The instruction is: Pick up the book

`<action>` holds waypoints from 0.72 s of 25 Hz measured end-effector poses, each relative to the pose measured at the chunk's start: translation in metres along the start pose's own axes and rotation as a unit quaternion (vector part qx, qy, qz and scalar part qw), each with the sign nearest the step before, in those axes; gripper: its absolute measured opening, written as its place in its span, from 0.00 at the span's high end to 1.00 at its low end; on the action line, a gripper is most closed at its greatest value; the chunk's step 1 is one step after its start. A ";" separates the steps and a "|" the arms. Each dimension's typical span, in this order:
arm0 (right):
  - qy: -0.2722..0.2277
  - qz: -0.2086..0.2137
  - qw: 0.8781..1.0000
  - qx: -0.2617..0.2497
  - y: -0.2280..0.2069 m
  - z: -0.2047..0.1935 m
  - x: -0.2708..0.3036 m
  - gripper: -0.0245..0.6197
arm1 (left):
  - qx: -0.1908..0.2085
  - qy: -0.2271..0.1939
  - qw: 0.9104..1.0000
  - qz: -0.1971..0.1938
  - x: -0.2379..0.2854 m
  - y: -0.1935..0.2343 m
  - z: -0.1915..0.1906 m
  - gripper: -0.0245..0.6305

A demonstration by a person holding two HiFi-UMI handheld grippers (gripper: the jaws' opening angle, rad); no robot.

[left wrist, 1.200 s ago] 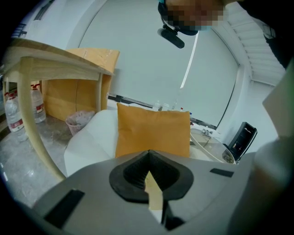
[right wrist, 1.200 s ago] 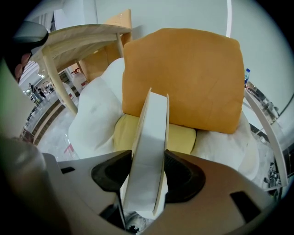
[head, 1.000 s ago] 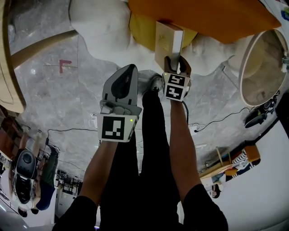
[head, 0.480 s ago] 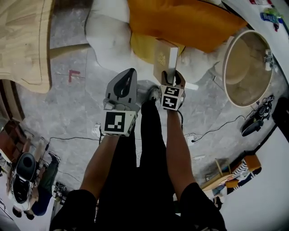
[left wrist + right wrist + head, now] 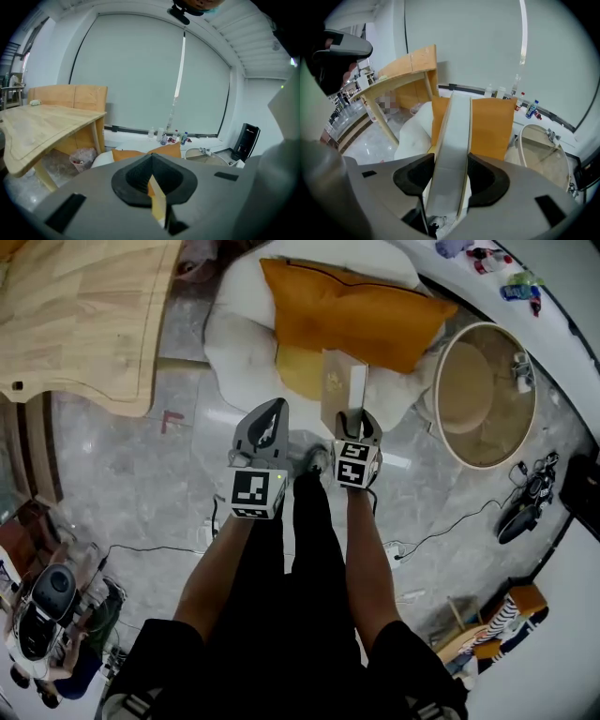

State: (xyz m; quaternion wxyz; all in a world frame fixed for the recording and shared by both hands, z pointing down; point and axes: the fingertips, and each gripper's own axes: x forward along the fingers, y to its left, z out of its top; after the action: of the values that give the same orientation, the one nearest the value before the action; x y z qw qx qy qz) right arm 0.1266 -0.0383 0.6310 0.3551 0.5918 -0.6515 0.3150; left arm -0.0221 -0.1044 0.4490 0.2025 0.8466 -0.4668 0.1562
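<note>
The book (image 5: 342,390), with a tan cover and white page edges, stands on end in my right gripper (image 5: 358,418), high above the floor. In the right gripper view the book (image 5: 452,140) runs up between both black pads, and the right gripper (image 5: 450,176) is shut on its lower end. My left gripper (image 5: 270,418) hangs just left of the book and does not touch it. In the left gripper view the left gripper (image 5: 152,187) has its pads together, with only a thin slit showing and nothing held.
Below lie a white beanbag seat (image 5: 234,343) with an orange cushion (image 5: 352,310) and a yellow one (image 5: 295,367). A wooden table (image 5: 84,315) is at upper left, a round tub (image 5: 483,395) at right. Cables (image 5: 441,512) trail over the marble floor. Bottles (image 5: 532,108) line the sill.
Both grippers have risen together, the right one carrying the book up. The beanbag, cushion, table and tub now look smaller and farther below.
</note>
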 end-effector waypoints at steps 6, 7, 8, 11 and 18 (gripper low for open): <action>-0.027 -0.005 1.000 -0.001 -0.005 0.026 -0.068 0.61 | 0.011 -0.011 1.000 -0.009 -0.037 -0.027 0.036 0.95; -0.031 -0.006 1.000 0.001 -0.008 0.030 -0.078 0.61 | 0.015 -0.012 1.000 -0.010 -0.042 -0.030 0.041 0.95; -0.035 -0.006 0.999 0.003 -0.010 0.033 -0.087 0.61 | 0.020 -0.013 1.000 -0.011 -0.047 -0.033 0.046 0.95; -0.056 -0.010 0.998 0.004 -0.015 0.045 -0.109 0.61 | 0.032 -0.021 0.999 -0.013 -0.058 -0.040 0.062 0.95; -0.099 -0.010 0.995 -0.020 -0.018 0.068 -0.180 0.61 | 0.047 -0.034 0.998 -0.036 -0.095 -0.078 0.088 0.95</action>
State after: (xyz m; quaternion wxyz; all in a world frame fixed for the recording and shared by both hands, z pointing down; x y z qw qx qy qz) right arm 0.1473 0.0019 0.4431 0.3036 0.6198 -0.6833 0.2383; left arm 0.0022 -0.0405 0.3139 0.1521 0.8764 -0.4345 0.1414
